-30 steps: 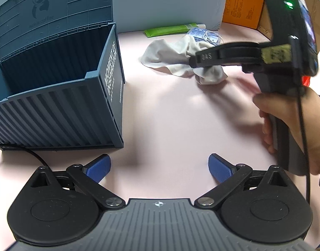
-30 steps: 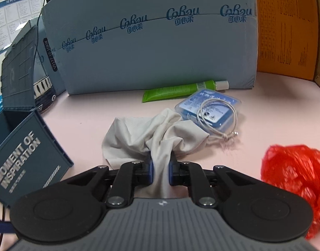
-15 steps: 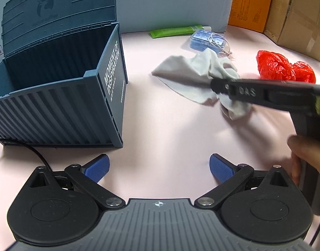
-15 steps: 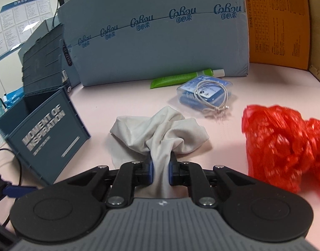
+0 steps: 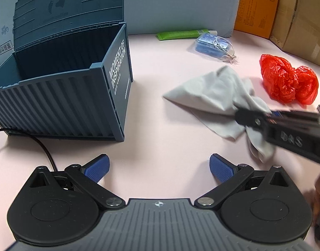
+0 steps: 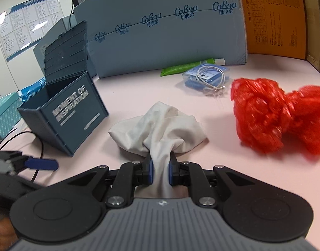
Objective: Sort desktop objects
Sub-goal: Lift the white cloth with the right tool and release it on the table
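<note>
On the pink table point(image 5: 160, 129), the right gripper point(image 6: 161, 170) is clenched on a bunch of the white cloth point(image 6: 160, 129), its blue pads pressing the fabric from both sides. Most of the cloth spreads crumpled on the table ahead of the fingers, while a strip runs back between them. Seen from the left wrist, the cloth point(image 5: 214, 98) fans out toward the dark blue box point(image 5: 61, 104), which stands well apart from it, open at the top with its lid raised behind.

To the right of the cloth lies a crumpled red plastic bag point(image 6: 272, 121), near but not touching it. Farther back, a blue packet point(image 6: 205, 77) with a loop of white cord on it rests just beside a green tube point(image 6: 189, 67), both close to a big grey-blue carton point(image 6: 170, 41).

The left gripper point(image 5: 158, 168) hangs over bare table with its jaws spread wide and nothing between them. A black cable point(image 5: 42, 146) runs along the table by the box.
</note>
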`<state>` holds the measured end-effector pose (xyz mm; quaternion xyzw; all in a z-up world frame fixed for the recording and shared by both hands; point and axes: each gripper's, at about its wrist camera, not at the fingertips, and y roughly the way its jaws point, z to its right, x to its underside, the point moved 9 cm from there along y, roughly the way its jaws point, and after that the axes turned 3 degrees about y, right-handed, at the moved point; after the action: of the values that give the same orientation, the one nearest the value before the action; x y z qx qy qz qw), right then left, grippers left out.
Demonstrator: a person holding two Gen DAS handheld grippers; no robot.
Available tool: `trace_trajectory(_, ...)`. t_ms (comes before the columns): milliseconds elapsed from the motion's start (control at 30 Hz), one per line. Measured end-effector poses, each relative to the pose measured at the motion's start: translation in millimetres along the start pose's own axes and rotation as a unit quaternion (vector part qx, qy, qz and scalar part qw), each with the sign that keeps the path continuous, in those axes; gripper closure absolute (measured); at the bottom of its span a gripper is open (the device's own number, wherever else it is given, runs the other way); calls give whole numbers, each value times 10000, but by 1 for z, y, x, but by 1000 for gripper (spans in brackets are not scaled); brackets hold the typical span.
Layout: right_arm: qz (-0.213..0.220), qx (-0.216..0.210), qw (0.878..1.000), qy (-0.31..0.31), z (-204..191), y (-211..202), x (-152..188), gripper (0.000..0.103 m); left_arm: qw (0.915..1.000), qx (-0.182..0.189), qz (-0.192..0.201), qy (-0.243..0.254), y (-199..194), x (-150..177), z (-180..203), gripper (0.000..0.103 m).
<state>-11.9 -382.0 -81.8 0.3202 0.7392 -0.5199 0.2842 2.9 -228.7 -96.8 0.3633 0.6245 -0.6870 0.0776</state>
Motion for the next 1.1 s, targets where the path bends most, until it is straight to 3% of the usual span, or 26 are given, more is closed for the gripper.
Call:
trace_trajectory(267, -70, -68, 10000, 6, 8, -25, 15, 90, 9999, -103, 0, -136, -1, 2, 3, 1)
trace_trajectory(467, -40, 68, 10000, 17, 19, -40, 21, 79, 9998, -103, 0, -154, -4, 4, 8, 1)
trace_trajectory(500, -11, 102, 9999, 38, 21, -43, 21, 68, 9998, -99, -2, -158, -4, 4, 8, 1)
trace_trajectory(533, 21, 137, 9999, 51, 24, -45, 21, 49, 9998, -96, -3, -164, -4, 4, 9, 1)
trace_trajectory(567, 54, 205, 9998, 55, 26, -47, 21, 38, 9998, -94, -5, -172, -4, 4, 9, 1)
trace_trajectory(600, 94, 331, 9994, 56, 29, -50, 20, 21, 9998, -93, -8, -177, -5, 5, 9, 1)
trace_trajectory(900, 346, 1697, 9848, 136, 67, -64, 18, 9, 9998, -124, 5, -139, -5, 6, 10, 1)
trace_trajectory(1100, 594, 1582, 9856, 36, 62, -70, 15, 2, 9998, -121, 11, -140, -7, 8, 10, 1)
